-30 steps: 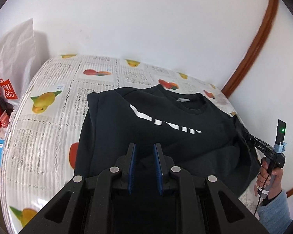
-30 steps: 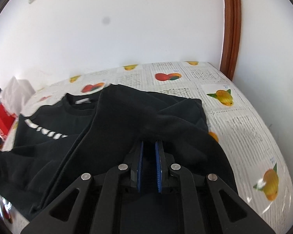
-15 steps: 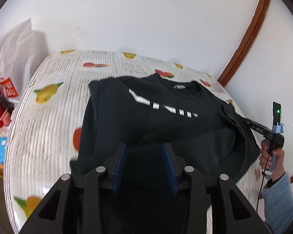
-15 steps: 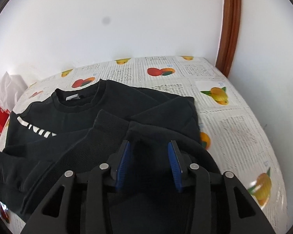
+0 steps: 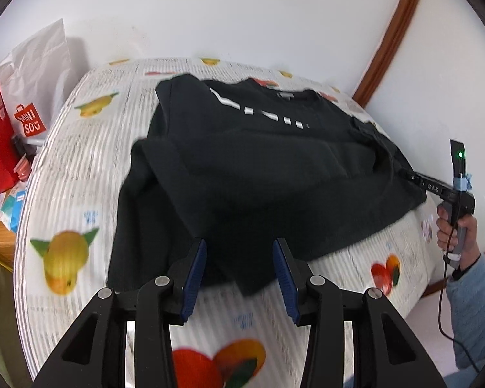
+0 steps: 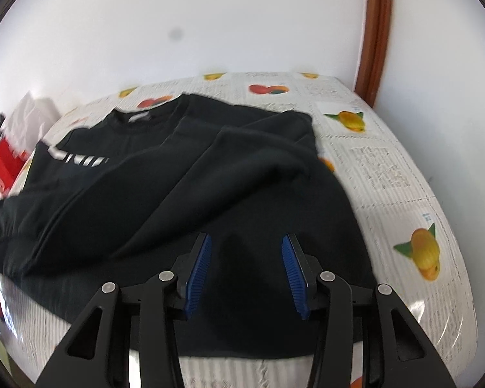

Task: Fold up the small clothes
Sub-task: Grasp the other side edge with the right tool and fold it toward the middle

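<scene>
Both grippers released and drawn back from black cotton sweatshirt (image 5: 258,174)

Left gripper (image 5: 239,273) and right gripper (image 6: 246,271) gape empty at its near hem on the fruit-print bench (image 5: 80,168).

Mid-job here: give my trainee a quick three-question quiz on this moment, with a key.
1. True or false: the left gripper is shut on the sweatshirt.
2. What does the sweatshirt lie on? A) bare wood B) a fruit-print cloth C) a blue towel
3. Fill in: the right gripper has its jaws ____.

Key:
1. False: its jaws stand apart, nothing between them.
2. B, the fruit-print cloth.
3. Open, above the sweatshirt's near edge.
</scene>
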The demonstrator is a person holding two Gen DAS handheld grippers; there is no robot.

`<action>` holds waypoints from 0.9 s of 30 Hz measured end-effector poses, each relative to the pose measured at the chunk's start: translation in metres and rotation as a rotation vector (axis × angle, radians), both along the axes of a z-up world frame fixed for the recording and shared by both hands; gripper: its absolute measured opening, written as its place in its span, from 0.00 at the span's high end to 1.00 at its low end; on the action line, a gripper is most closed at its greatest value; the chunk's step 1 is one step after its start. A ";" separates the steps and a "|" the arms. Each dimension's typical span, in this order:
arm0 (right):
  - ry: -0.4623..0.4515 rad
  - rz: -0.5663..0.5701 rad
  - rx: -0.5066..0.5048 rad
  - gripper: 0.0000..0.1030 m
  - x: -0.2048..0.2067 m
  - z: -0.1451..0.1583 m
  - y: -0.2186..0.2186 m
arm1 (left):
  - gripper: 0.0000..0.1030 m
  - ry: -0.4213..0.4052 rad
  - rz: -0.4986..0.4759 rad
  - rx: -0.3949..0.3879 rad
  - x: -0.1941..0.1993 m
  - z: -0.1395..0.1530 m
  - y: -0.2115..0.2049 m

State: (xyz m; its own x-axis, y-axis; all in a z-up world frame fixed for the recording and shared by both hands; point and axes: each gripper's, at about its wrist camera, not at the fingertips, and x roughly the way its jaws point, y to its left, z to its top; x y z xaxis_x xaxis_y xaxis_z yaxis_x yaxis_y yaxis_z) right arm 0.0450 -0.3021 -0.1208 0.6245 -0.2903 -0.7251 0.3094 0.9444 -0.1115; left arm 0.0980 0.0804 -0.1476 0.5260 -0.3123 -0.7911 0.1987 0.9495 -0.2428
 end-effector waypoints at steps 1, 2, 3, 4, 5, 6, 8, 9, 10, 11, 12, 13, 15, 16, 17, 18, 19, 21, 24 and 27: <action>0.002 0.006 -0.009 0.56 -0.001 -0.002 0.003 | 0.61 0.004 -0.005 0.007 -0.004 -0.001 0.000; 0.004 0.012 -0.017 0.56 -0.002 -0.004 0.006 | 0.61 0.010 -0.015 0.014 -0.007 -0.003 -0.001; 0.005 0.018 -0.019 0.56 -0.002 -0.006 0.009 | 0.61 0.016 -0.032 0.020 -0.011 -0.005 -0.003; 0.006 0.022 -0.018 0.56 -0.003 -0.007 0.011 | 0.61 0.024 -0.056 0.027 -0.015 -0.008 -0.006; 0.006 0.026 -0.016 0.56 -0.002 -0.008 0.013 | 0.61 0.031 -0.073 0.033 -0.017 -0.010 -0.009; 0.005 0.030 -0.016 0.56 -0.002 -0.009 0.015 | 0.61 0.038 -0.095 0.045 -0.020 -0.013 -0.015; 0.004 0.036 -0.015 0.56 -0.001 -0.010 0.018 | 0.61 0.041 -0.117 0.062 -0.022 -0.017 -0.022; 0.003 0.037 -0.013 0.56 -0.001 -0.010 0.019 | 0.61 0.034 -0.119 0.077 -0.022 -0.018 -0.027; 0.004 0.037 -0.012 0.56 -0.001 -0.010 0.019 | 0.61 0.027 -0.119 0.084 -0.022 -0.018 -0.029; 0.007 0.036 -0.014 0.56 0.000 -0.011 0.020 | 0.61 0.019 -0.119 0.089 -0.020 -0.018 -0.032; 0.010 0.034 -0.020 0.56 0.001 -0.012 0.020 | 0.61 0.009 -0.118 0.091 -0.018 -0.017 -0.033; 0.014 0.033 -0.027 0.56 0.001 -0.014 0.021 | 0.61 -0.001 -0.114 0.090 -0.014 -0.015 -0.036; 0.020 0.034 -0.043 0.56 0.001 -0.017 0.021 | 0.61 -0.022 -0.111 0.075 -0.007 -0.012 -0.037; 0.022 0.038 -0.054 0.56 0.001 -0.019 0.022 | 0.61 -0.027 -0.107 0.066 -0.004 -0.010 -0.037; 0.024 0.042 -0.070 0.56 0.001 -0.022 0.023 | 0.61 -0.033 -0.104 0.057 -0.001 -0.008 -0.037; 0.026 0.045 -0.087 0.56 0.001 -0.023 0.024 | 0.61 -0.054 -0.099 0.040 0.002 -0.002 -0.035; 0.028 0.045 -0.102 0.56 0.001 -0.024 0.026 | 0.61 -0.074 -0.093 0.030 0.003 0.002 -0.032; 0.033 0.040 -0.119 0.56 0.002 -0.024 0.029 | 0.61 -0.109 -0.059 0.013 0.008 0.008 -0.024; 0.039 0.039 -0.101 0.56 0.006 -0.021 0.030 | 0.60 -0.051 -0.059 0.027 0.020 -0.002 -0.023; 0.031 0.070 -0.070 0.56 0.010 -0.016 0.035 | 0.60 -0.041 -0.106 0.055 0.016 -0.011 -0.024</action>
State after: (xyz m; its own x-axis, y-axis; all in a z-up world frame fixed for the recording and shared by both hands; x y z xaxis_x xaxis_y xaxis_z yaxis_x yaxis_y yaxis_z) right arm 0.0554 -0.2674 -0.1373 0.6222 -0.2977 -0.7241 0.2387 0.9530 -0.1867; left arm 0.1142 0.0569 -0.1588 0.5249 -0.3246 -0.7868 0.3074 0.9343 -0.1805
